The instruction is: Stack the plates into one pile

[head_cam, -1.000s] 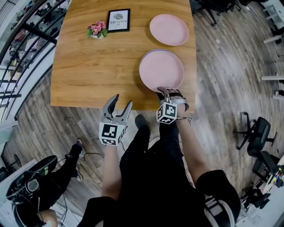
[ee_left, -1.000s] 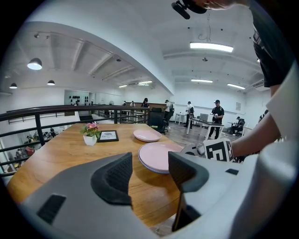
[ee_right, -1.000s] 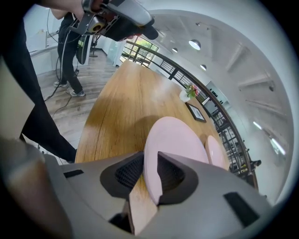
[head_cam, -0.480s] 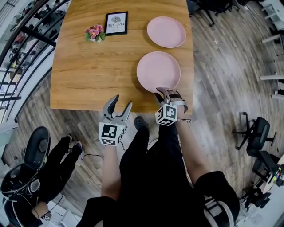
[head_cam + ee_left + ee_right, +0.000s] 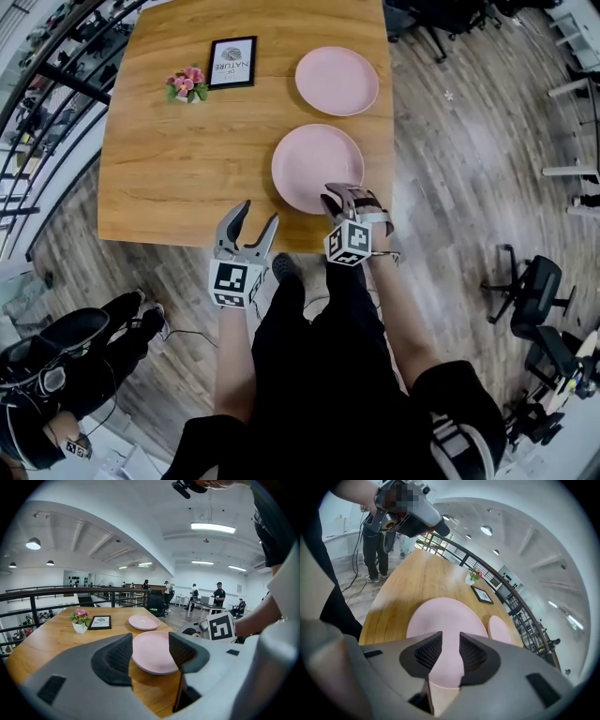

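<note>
Right tongs (image 5: pixel 343 195) have just been opening at the near plate (image 5: pixel 314 167) rim, gripping nothing; left tongs (image 5: pixel 258 212) are gaping empty; the far plate (image 5: pixel 336 81) is waiting, unstacked.

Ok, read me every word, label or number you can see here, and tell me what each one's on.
"NATURE": on the black-framed sign on the wooden table.
The smaller line above that word on the sign is too small to read.
The marker cubes carry only black-and-white square patterns, no words or numbers.
Nothing else can be read.
</note>
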The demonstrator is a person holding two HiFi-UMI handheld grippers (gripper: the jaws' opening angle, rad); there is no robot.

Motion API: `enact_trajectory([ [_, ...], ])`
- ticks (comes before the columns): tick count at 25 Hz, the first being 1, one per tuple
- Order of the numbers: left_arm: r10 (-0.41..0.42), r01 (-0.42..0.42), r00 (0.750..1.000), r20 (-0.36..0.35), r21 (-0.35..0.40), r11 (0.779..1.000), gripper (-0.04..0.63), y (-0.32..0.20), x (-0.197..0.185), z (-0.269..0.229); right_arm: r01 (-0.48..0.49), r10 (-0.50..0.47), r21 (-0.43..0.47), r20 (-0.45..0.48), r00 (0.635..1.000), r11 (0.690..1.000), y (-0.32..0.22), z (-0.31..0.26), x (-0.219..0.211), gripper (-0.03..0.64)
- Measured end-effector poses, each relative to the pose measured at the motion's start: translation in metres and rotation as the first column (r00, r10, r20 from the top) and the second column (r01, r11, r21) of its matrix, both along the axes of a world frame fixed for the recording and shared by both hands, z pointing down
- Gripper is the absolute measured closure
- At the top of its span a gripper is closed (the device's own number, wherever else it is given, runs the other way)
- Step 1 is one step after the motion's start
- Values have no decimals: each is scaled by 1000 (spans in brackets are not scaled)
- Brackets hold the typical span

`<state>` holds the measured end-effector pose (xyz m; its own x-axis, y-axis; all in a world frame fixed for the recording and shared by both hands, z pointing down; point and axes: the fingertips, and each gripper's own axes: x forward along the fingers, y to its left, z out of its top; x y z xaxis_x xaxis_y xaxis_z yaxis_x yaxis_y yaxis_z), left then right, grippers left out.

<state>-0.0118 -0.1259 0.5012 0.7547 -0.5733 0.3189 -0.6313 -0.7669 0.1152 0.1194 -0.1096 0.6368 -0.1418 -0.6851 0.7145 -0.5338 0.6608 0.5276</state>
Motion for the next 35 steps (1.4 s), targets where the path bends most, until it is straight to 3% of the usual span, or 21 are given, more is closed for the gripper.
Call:
enact_trajectory([
  [21, -122, 122, 993, 2, -6, 993, 345, -44, 68, -3, 39, -39, 2, 31, 999, 999, -63, -10, 94, 492],
  [35, -228, 228, 973, 27, -7, 974, 345, -40, 103, -1, 130, -130, 0, 1, 991, 991, -89, -3, 142, 492],
])
